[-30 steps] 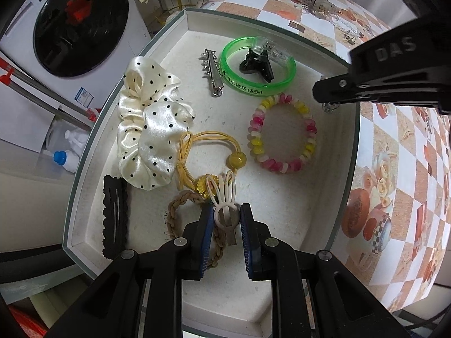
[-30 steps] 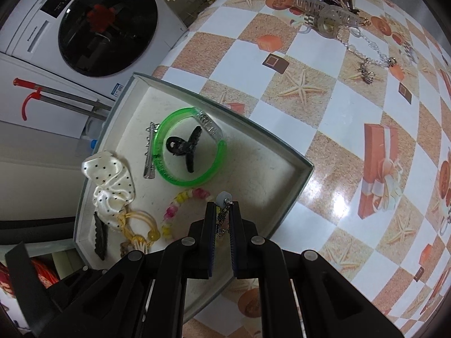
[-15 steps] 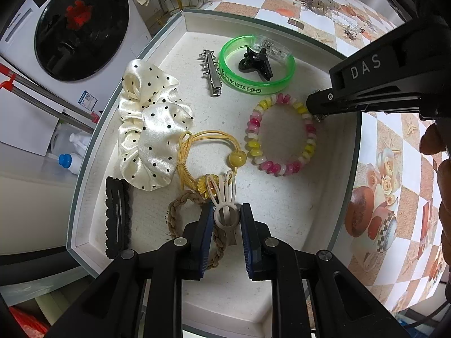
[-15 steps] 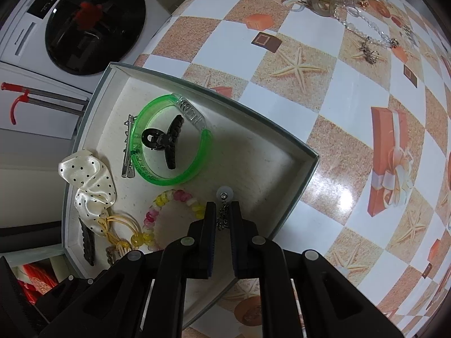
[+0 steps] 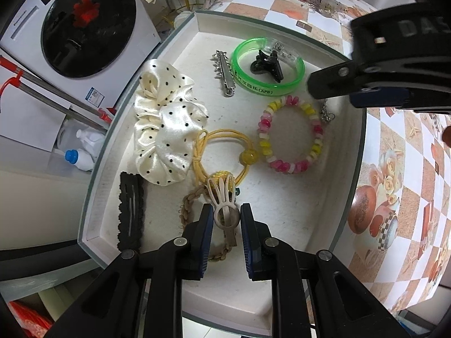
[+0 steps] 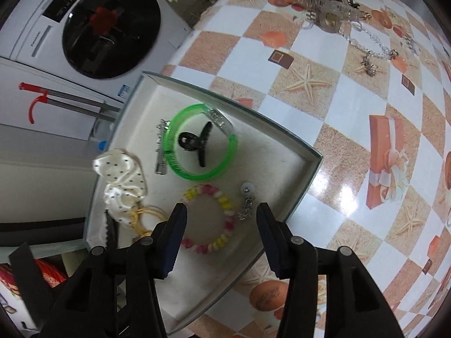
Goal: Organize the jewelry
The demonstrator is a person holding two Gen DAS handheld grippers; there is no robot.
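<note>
A white tray [image 5: 349, 186] [image 6: 307, 180] holds several hair items and bracelets. My left gripper [image 5: 227, 219] is shut on a cream rabbit-ear hair clip [image 5: 222, 200] low over the tray's near part. My right gripper [image 6: 221, 211] is open above the tray; a small silver earring [image 6: 246, 201] lies on the tray floor between its fingers, next to the pink-and-yellow bead bracelet [image 6: 225, 205]. The earring [image 5: 325, 112] also shows in the left wrist view, under the right gripper's fingers [image 5: 332, 83]. A green bangle [image 5: 267, 67] encircles a black claw clip [image 5: 266, 66].
In the tray lie a polka-dot scrunchie [image 5: 163, 129], a silver barrette [image 5: 224, 71], a yellow hair tie [image 5: 222, 152], a braided band [image 5: 188, 208] and a black clip [image 5: 129, 211]. More jewelry [image 6: 329, 8] lies on the far tablecloth. A washing machine [image 6: 93, 25] stands beyond the table's left edge.
My right gripper has opened and let go of the earring, which now lies in the tray beside the bead bracelet. My left gripper still holds the rabbit-ear clip in place.
</note>
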